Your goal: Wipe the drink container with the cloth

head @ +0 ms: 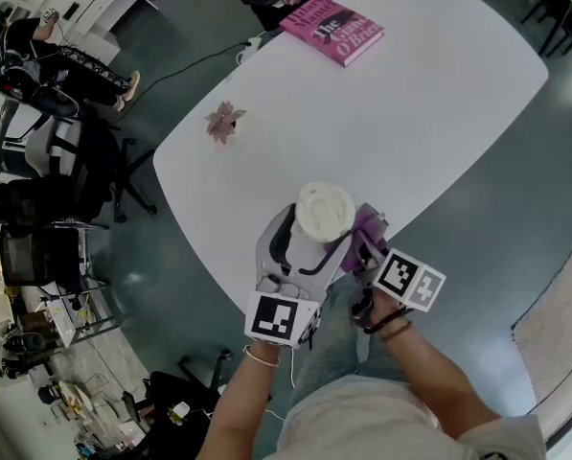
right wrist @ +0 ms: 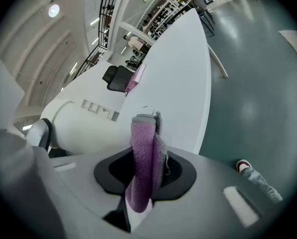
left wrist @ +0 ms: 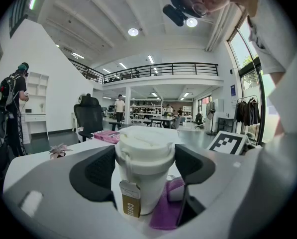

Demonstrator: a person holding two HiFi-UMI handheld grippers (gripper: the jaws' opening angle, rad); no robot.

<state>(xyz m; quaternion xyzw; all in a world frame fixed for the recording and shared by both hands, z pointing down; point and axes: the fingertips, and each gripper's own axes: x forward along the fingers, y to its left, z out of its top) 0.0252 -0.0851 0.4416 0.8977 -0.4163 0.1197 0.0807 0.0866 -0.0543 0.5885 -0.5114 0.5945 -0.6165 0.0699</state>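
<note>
Cup gripped, cloth alongside.
Your left gripper [left wrist: 145, 169] has its jaws clamped on the cup [left wrist: 145, 146]; your right gripper [right wrist: 146, 172] pinches the cloth [right wrist: 144, 151] just beside it.

Cup [head: 324, 211]: white, with a brown tag [left wrist: 131, 199]. Cloth [right wrist: 142, 166]: purple, grey edge. Table [head: 410, 103]: white. Book [head: 331, 29]: magenta, white lettering. Flower [head: 224, 121]: dusky pink. Floor [head: 515, 209]: grey-green.

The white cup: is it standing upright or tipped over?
Upright. The cup stands vertical between the left gripper's jaws, lid uppermost, the table behind level.
</note>
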